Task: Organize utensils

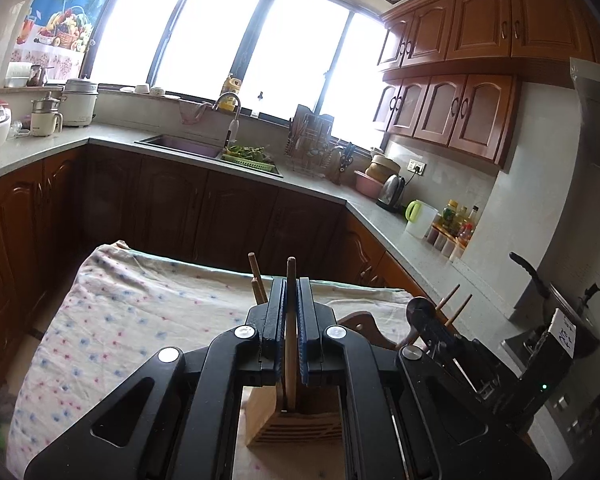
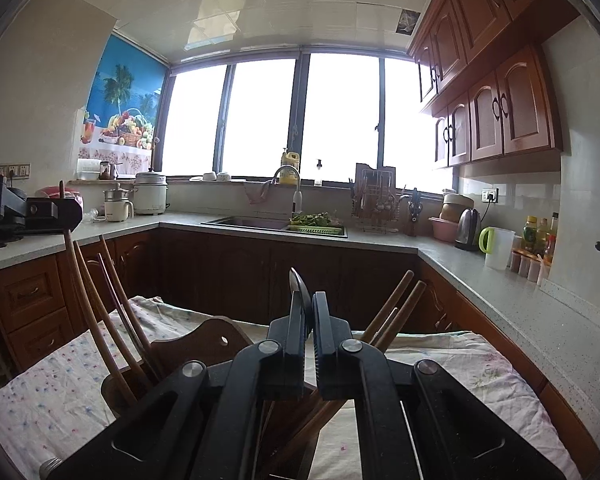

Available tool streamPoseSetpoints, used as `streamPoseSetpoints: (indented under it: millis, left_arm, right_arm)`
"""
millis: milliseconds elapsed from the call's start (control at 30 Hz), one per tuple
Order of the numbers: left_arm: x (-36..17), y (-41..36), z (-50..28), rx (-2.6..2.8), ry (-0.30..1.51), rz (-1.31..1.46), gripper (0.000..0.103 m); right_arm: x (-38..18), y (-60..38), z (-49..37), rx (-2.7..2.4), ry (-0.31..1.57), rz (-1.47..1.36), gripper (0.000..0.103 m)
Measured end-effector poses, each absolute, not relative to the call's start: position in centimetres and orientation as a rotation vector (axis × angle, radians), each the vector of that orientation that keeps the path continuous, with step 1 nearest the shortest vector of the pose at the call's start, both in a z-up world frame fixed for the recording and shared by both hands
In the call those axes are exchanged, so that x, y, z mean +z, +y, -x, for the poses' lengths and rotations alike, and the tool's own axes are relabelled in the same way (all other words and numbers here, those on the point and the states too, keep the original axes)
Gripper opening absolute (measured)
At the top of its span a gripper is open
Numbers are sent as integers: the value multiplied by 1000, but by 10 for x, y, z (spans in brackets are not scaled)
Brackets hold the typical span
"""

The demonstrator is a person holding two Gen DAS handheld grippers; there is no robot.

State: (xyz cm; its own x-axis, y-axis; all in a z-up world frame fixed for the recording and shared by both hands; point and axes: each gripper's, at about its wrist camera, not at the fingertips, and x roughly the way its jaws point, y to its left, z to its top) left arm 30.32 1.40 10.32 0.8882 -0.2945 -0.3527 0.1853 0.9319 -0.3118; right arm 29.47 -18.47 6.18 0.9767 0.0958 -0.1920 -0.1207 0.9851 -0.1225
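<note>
The left gripper [image 1: 290, 312] is closed on a single wooden chopstick [image 1: 290, 332], which stands almost upright between the blue pads, its lower end reaching into a light wooden holder [image 1: 296, 424] that stands on the desk [image 1: 120, 320], on a flowered cloth, close to the near edge. A chopstick is light, stiff and smooth, so it can easily pivot or slide in a two-pad grip; holding it near the middle, as here, seems the safest, and the pressure need not be strong. The right gripper [image 2: 309, 320] is also shut, and a thin dark utensil with a pointed metal tip [image 2: 298, 284] rises from between its jaws; what kind of utensil it is cannot be told. This one is probably slippery, and the grip should be low on the handle. In the right wrist view, a dark brown wooden rack [image 2: 204, 344] stands just beside the gripper, on the left. Several long chopsticks [image 2: 100, 312] lean out of it, and two more [image 2: 396, 308] stick out to the right behind the jaws.
</note>
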Motion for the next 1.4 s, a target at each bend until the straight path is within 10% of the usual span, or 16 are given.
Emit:
streamPoseSetpoints:
  millis: [600, 767, 833, 1033, 1400]
  left_arm:
    - [89, 20, -307, -283, 492, 315, 6]
    - [86, 23, -309, -255, 525, 327, 33]
    - [85, 27, -303, -242, 507, 350, 57]
    - [80, 40, -285, -204, 517, 401, 77]
    - [58, 27, -230, -196, 642, 352, 93]
  right_arm:
    - [48, -218, -301, 193, 450, 3, 7]
    - [51, -224, -300, 196, 457, -35, 11]
    - [54, -227, -296, 205, 452, -52, 33]
    - [69, -236, -275, 214, 407, -90, 71]
    - [73, -276, -224, 200, 478, -217, 100]
